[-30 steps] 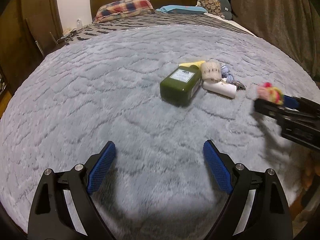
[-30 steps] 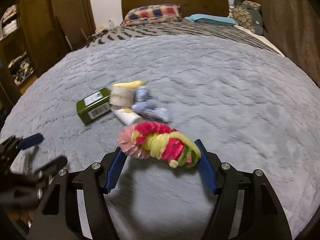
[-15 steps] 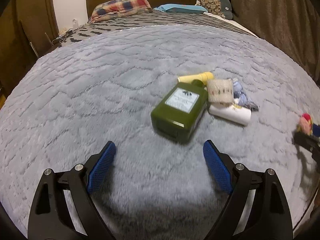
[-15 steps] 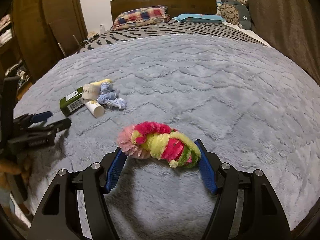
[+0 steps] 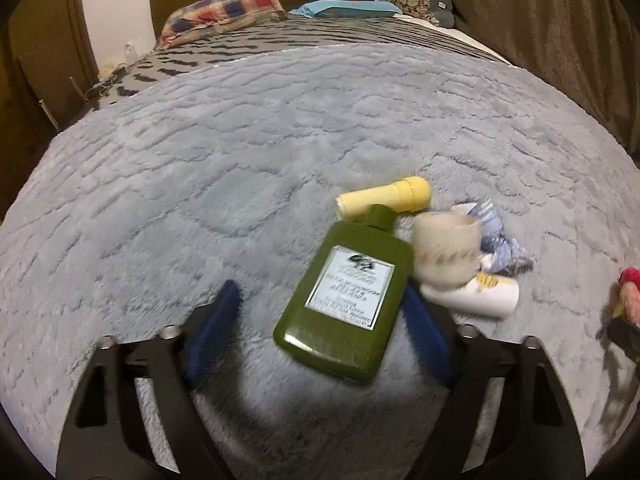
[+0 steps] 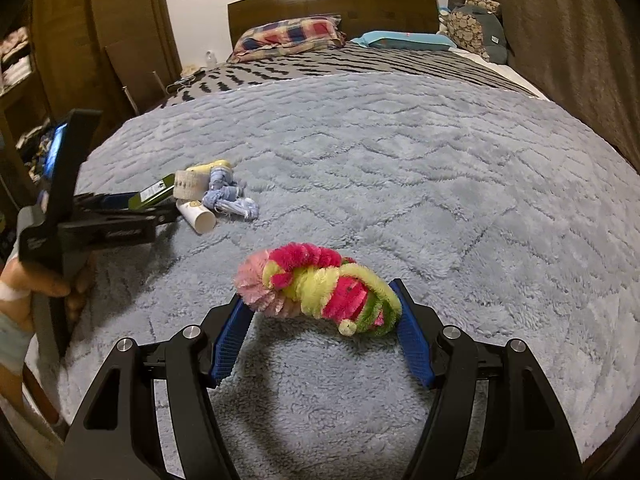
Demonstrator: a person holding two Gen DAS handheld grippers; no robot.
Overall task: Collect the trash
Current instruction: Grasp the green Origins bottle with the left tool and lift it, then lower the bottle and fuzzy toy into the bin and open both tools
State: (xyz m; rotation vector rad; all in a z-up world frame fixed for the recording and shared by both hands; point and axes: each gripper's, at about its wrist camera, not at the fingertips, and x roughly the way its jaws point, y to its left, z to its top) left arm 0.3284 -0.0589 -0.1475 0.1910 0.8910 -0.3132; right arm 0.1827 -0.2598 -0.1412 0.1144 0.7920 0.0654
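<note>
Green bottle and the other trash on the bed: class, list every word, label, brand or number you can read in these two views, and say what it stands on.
green bottle: pale label with a dark logo and lines of print, too blurred to read.
white tube: yellow mark, no legible words.
left gripper: faint pale lettering on its side, too small to read.
yellow tube: no text visible.
Nothing can be quoted.

Two wrist cameras look down along their fingers across a grey plush bed blanket (image 5: 240, 140); both views share the green flat bottle (image 5: 348, 300) pile
</note>
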